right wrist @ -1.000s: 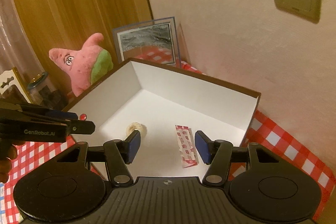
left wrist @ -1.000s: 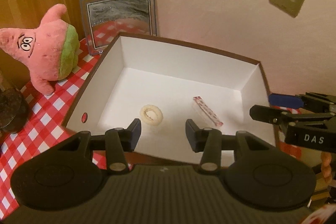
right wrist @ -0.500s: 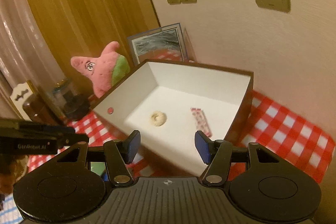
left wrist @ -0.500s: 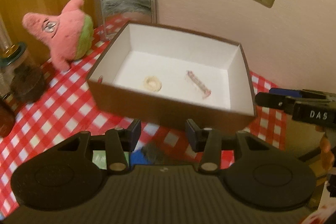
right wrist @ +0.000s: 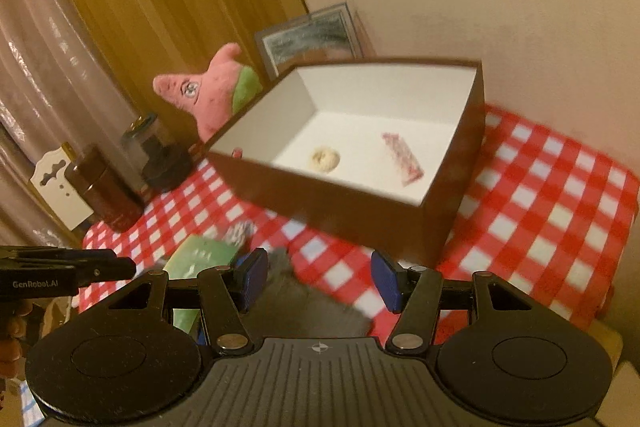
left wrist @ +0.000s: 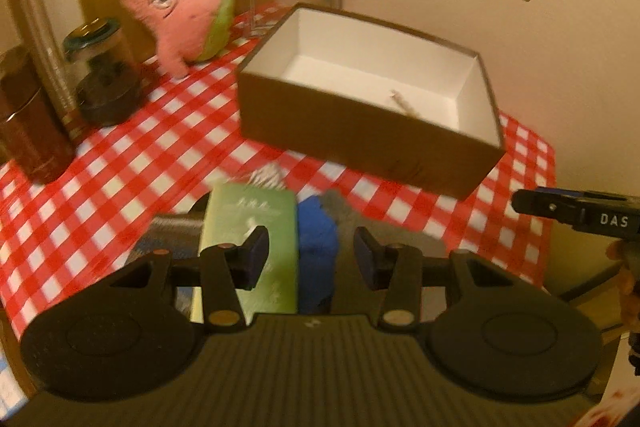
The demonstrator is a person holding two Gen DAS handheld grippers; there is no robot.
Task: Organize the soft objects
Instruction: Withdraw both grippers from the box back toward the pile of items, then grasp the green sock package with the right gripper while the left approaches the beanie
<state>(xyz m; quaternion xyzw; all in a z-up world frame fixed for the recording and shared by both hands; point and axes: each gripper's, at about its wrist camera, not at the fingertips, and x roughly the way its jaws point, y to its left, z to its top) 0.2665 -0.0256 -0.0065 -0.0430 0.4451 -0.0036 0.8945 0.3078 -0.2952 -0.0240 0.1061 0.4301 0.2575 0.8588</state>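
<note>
both hand-held grippers are hovering over the near edge of the checked tabletop (left wrist: pixel 120 163), each spread with nothing between its pads: the left hand-held gripper (left wrist: pixel 307 254) above a green packet (left wrist: pixel 256 223) and a blue soft thing (left wrist: pixel 316 243), the right hand-held gripper (right wrist: pixel 318 277) above a grey soft thing (right wrist: pixel 308 303). the brown box (right wrist: pixel 340 203) is sitting further back, holding a pale ring (right wrist: pixel 325 159) and a pink wrapped strip (right wrist: pixel 402 157). a pink star plush (left wrist: pixel 180 15) is standing beside the box, near a glass jar (left wrist: pixel 102 67).

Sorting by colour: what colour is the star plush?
Pink with a green patch, clearest in the left wrist view.
</note>
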